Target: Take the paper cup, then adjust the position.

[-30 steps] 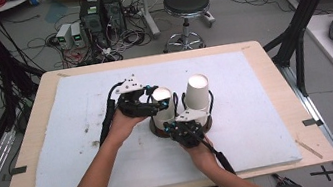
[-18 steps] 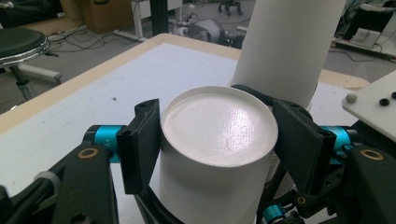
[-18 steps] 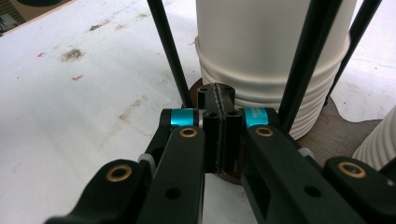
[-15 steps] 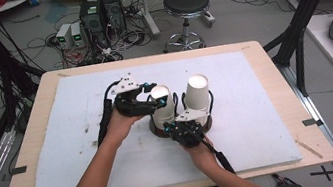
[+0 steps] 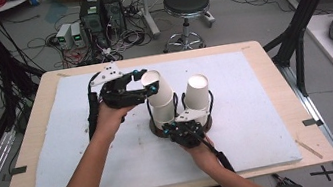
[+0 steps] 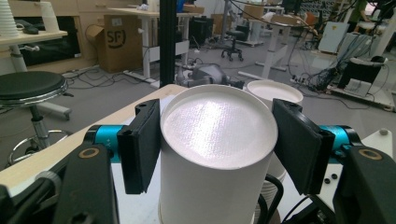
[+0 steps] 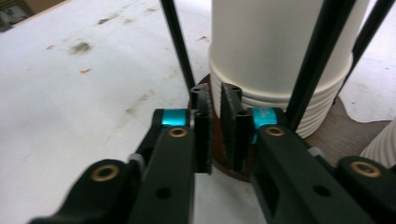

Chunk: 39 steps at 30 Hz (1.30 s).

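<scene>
Paper cup, inverted, is clamped near its upturned base by the left gripper; the left gripper view shows both pads pressed on the cup's sides, base disc facing the camera. Those jaws have just been closing, cup between them. Cup sits as the top of the left stack in the wire holder, tilted, base leaning toward the left gripper, mouth apparently not yet clear of the stack.

Second stack stands just beside it on the right, upright.

Right gripper is low at the holder's near edge. Right gripper view: jaws nearly together with a thin gap, no firm clamp visible, straddling the edge of the brown base plate next to a black upright wire. They have just opened a little. Looks like it steadies the holder.

Key relation: cup's long axis runs from the stack up and toward the left gripper. Judgement: pull should follow that axis, up and slightly left, not sideways, or the nested cups below drag along. Left hand is the working one; the right only anchors.
</scene>
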{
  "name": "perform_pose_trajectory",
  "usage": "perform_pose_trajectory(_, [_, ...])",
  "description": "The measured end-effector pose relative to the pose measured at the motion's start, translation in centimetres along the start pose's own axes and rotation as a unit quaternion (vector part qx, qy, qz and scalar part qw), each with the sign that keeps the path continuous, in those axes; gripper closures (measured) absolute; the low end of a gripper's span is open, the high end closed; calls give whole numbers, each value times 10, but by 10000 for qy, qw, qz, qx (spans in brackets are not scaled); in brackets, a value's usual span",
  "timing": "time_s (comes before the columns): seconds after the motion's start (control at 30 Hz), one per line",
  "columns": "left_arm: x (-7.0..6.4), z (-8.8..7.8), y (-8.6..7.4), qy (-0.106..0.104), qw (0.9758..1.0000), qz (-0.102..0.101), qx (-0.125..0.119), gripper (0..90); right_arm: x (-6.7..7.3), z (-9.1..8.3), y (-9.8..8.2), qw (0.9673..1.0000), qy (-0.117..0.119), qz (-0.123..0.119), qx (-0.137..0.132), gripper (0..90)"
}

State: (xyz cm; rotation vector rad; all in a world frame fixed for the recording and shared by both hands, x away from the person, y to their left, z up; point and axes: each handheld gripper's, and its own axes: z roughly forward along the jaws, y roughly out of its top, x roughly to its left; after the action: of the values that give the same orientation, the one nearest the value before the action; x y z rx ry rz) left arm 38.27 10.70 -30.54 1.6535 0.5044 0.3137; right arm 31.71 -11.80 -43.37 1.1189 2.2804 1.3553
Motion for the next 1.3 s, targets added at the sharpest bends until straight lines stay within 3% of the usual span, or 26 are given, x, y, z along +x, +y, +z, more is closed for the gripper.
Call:
perform_pose_trajectory(0.17, [-3, -15, 11, 99, 9999, -26, 17, 353, -2, -11, 4, 9996, 251, -101, -43, 729])
perform_pose_trajectory(0.2, [-5, -18, 13, 121, 9999, -33, 26, 353, -5, -20, 7, 9990, 368, -218, -88, 647])
perform_pose_trajectory(0.3, [-9, -27, 18, 160, 9999, -62, 18, 353, -7, -29, 9, 9986, 424, -276, -136, 577])
perform_pose_trajectory(0.33, [-10, -30, 19, 173, 9998, -59, 17, 353, -10, -39, 12, 9974, 541, -424, -211, 479])
perform_pose_trajectory(0.43, [-14, -36, 20, 181, 9998, -25, 56, 353, -13, -48, 13, 9961, 652, -527, -281, 439])
perform_pose_trajectory(0.5, [-15, -40, 20, 180, 9998, -3, 83, 353, -16, -60, 15, 9931, 891, -665, -377, 327])
perform_pose_trajectory(0.53, [-15, -41, 20, 181, 9998, -2, 87, 353, -16, -60, 15, 9931, 891, -665, -377, 327])
perform_pose_trajectory(0.6, [-16, -45, 18, 186, 9998, -49, 62, 353, -16, -65, 15, 9916, 978, -742, -406, 241])
perform_pose_trajectory(0.87, [-22, -57, 12, 168, 9998, -58, 30, 353, -19, -84, 22, 9842, 1309, -1000, -645, 216])
perform_pose_trajectory(1.2, [-26, -57, 6, 90, 9998, -97, 138, 353, -23, -90, 24, 9837, 1352, -919, -752, 209])
perform_pose_trajectory(1.3, [-29, -57, 5, 24, 9999, -100, 119, 353, -22, -93, 24, 9817, 1413, -988, -813, 209])
